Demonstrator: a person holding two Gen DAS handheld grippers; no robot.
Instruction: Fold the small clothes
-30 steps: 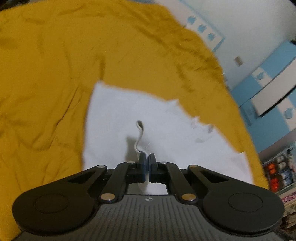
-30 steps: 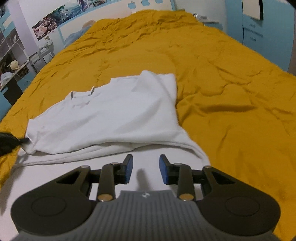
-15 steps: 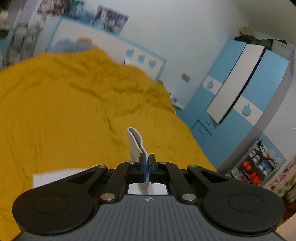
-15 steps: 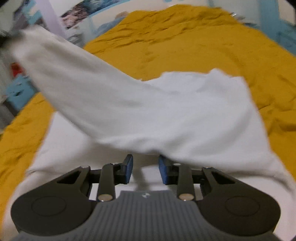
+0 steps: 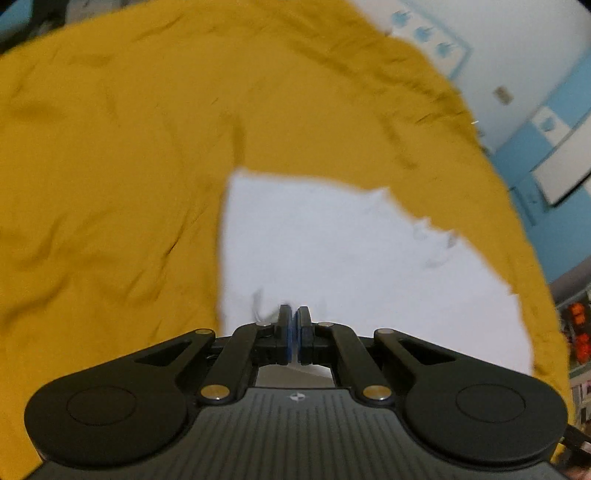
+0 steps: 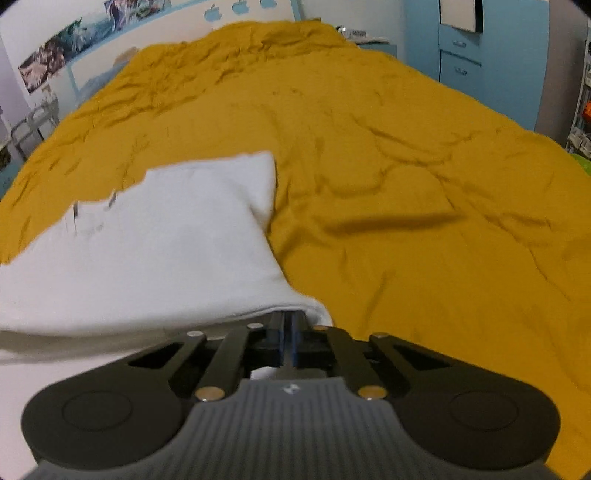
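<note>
The white shirt [image 5: 351,258] lies on the yellow bedspread [image 5: 110,166], centre to lower right of the left view. Both claws — left claw [image 5: 294,325], right claw [image 6: 289,328] — are pinched closed on the shirt's near edge.

The bedspread [image 6: 406,177] is a plain mustard yellow, creased all over. The small garment [image 6: 155,251] on it is plain white [image 5: 332,258]. Both hand-held grippers are matte black with blue pads, the left [image 5: 294,332] and the right [image 6: 289,338]. The cupboard [image 6: 491,62] is sky blue, and pale blue apple shapes [image 6: 238,6] dot the white headboard.
</note>
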